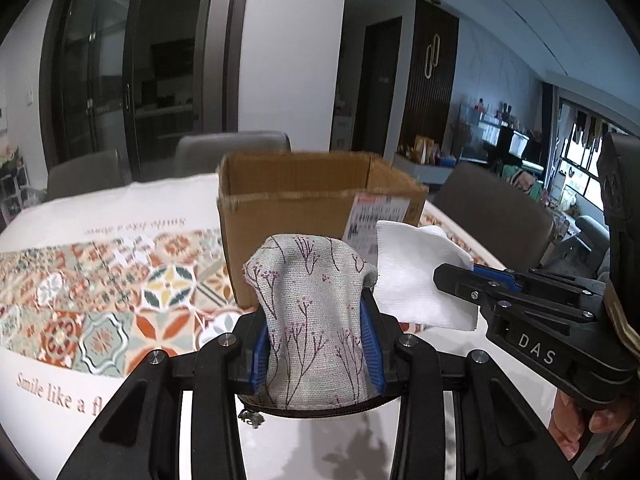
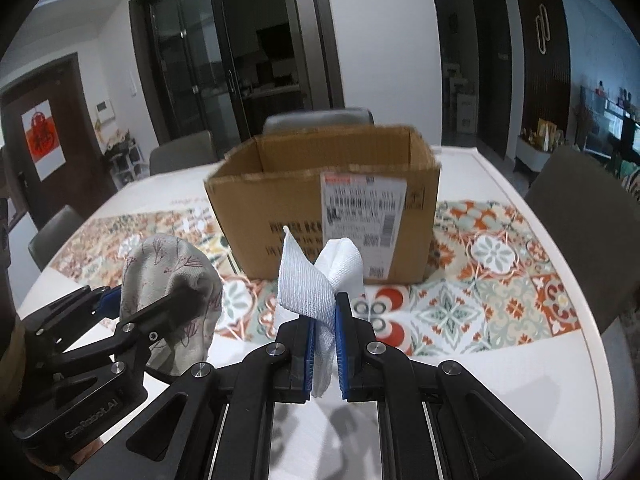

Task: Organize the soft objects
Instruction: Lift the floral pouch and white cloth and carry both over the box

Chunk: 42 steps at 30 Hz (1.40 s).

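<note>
My left gripper (image 1: 316,312) is shut on a grey fabric pouch (image 1: 312,320) printed with purple twigs, held above the table; its dark zipper edge hangs below the jaws. The pouch also shows in the right wrist view (image 2: 172,276), at the left. My right gripper (image 2: 324,320) is shut on a folded white cloth (image 2: 316,280), which stands up between the blue pads. That cloth also shows in the left wrist view (image 1: 420,276), with the right gripper (image 1: 456,276) at the right. An open cardboard box (image 2: 328,200) stands just beyond both grippers.
The table carries a white cover with a patterned tile runner (image 2: 500,280) and the words "Smile like a flower". Grey chairs (image 2: 580,216) stand around the table. The box has a shipping label (image 2: 364,208) on its near side.
</note>
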{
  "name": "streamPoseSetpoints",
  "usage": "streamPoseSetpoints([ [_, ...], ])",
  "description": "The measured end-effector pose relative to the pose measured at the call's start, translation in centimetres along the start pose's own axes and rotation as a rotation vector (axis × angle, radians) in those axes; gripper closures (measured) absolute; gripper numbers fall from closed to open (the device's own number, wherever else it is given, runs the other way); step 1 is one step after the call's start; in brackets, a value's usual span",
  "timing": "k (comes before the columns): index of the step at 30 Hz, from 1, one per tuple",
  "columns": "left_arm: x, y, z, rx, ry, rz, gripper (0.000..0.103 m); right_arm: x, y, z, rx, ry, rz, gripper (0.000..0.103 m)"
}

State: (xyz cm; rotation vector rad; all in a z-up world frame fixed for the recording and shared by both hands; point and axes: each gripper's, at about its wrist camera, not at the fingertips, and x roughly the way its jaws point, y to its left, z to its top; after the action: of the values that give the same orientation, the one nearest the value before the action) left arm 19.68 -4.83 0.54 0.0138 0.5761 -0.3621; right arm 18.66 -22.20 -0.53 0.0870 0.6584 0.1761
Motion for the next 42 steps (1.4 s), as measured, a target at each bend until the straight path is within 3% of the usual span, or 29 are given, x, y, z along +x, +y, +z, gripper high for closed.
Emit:
streamPoseSetpoints([
  [20, -2.5, 0.2, 6.1, 0.078, -0.204, 0.023, 0.065, -4.8, 0.6, 6.1, -0.004, -0.239, 0.016, 0.092],
  [30, -1.2, 0.4, 9.0, 0.125, -0.254, 0.047, 0.064, -4.2, 0.3, 8.7, -0.021, -0.300, -0.002, 0.092],
  [42, 2.5, 0.7, 11.1, 0.127, -0.255, 0.065, 0.064, -1.7, -0.7, 11.1, -0.028, -0.323, 0.000, 0.092],
])
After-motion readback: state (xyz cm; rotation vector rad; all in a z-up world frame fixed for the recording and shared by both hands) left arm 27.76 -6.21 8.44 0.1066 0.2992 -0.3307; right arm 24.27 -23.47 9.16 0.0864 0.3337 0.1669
